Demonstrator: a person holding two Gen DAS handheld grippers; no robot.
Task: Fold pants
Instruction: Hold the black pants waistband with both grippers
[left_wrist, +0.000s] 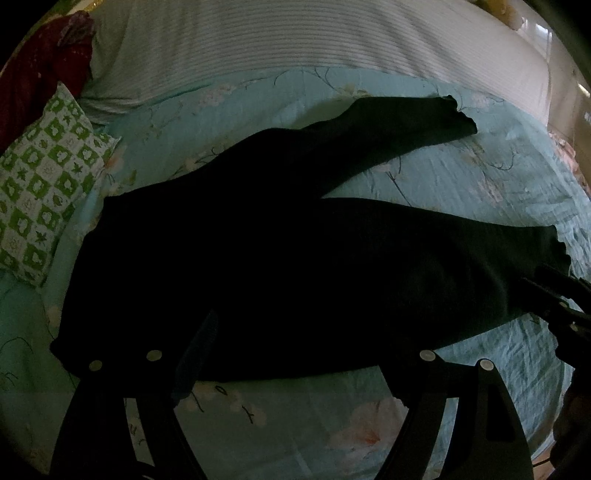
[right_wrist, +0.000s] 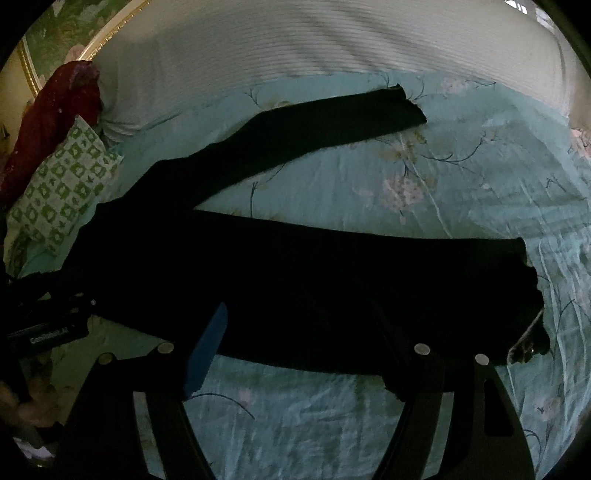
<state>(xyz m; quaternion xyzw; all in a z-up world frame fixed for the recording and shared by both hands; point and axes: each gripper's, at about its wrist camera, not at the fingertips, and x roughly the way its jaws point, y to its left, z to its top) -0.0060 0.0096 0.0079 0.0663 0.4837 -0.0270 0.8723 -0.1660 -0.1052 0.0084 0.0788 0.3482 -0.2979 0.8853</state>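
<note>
Black pants (left_wrist: 280, 258) lie flat on a teal floral bed sheet (left_wrist: 461, 177), waist at the left, two legs spread apart toward the right. They also show in the right wrist view (right_wrist: 295, 280). My left gripper (left_wrist: 299, 354) is open, fingers wide apart, hovering over the near edge of the waist and seat. My right gripper (right_wrist: 299, 350) is open, hovering over the near leg's lower edge. The right gripper also shows at the right edge of the left wrist view (left_wrist: 561, 295), by the near leg's hem. The left gripper's body shows at the left of the right wrist view (right_wrist: 44, 317).
A green-and-white patterned pillow (left_wrist: 44, 184) lies left of the waist. A dark red cloth (left_wrist: 33, 81) sits at the far left. A white striped blanket (left_wrist: 295, 40) covers the far side of the bed. A small dark object (right_wrist: 528, 339) lies by the near hem.
</note>
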